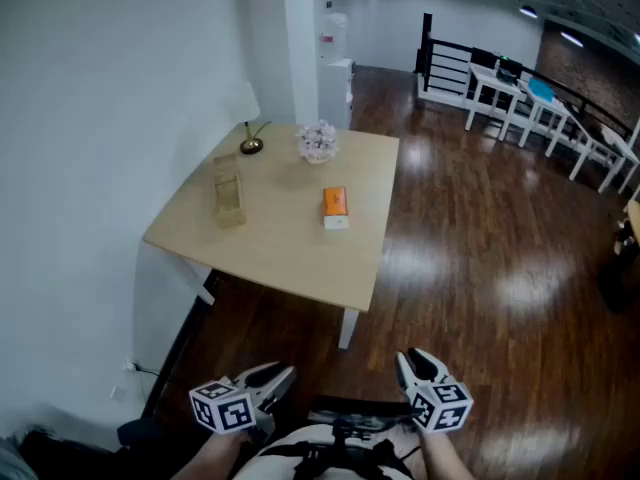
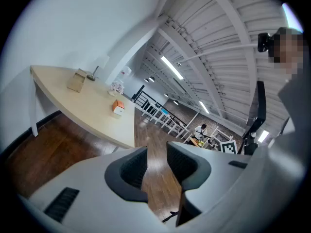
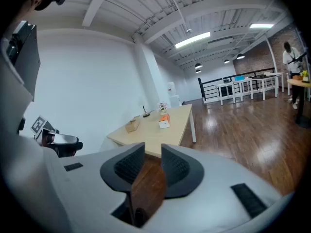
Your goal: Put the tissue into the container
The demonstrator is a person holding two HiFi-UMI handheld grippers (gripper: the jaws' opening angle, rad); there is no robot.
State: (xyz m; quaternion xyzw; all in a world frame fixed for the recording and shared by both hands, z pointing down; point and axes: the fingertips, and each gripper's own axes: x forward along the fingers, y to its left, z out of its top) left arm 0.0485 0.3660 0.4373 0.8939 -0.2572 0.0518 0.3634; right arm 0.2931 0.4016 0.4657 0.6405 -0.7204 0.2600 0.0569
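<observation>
Far across the dark wooden floor (image 1: 470,248), on the pale desk (image 1: 290,258) by the white wall, I see the container (image 1: 228,200): a small clear-walled box standing upright near the desk's left side. From my cameras it is too small to tell what lies inside; the desk top shows through its walls. The tissue (image 1: 336,206), an orange and white pack, lies flat on the desk to the right of the container, well apart from it and outside it. Behind both, towards the far edge, stand a small bunch of pale flowers (image 1: 318,140) and a little brass-coloured stand (image 1: 251,146) close to the wall.

Both my grippers hang low at the near edge of the head view, over the floor and well short of the desk. My left gripper (image 2: 156,152) has its jaws a narrow gap apart; only the floor shows between the dark pads (image 2: 132,168), and they touch nothing. My right gripper (image 3: 153,152) stands likewise: jaws parted a little, floorboards visible through the slot, nothing held. The right gripper view has the container and the tissue straight beyond its jaws, while the left gripper view has the desk off to the upper left
</observation>
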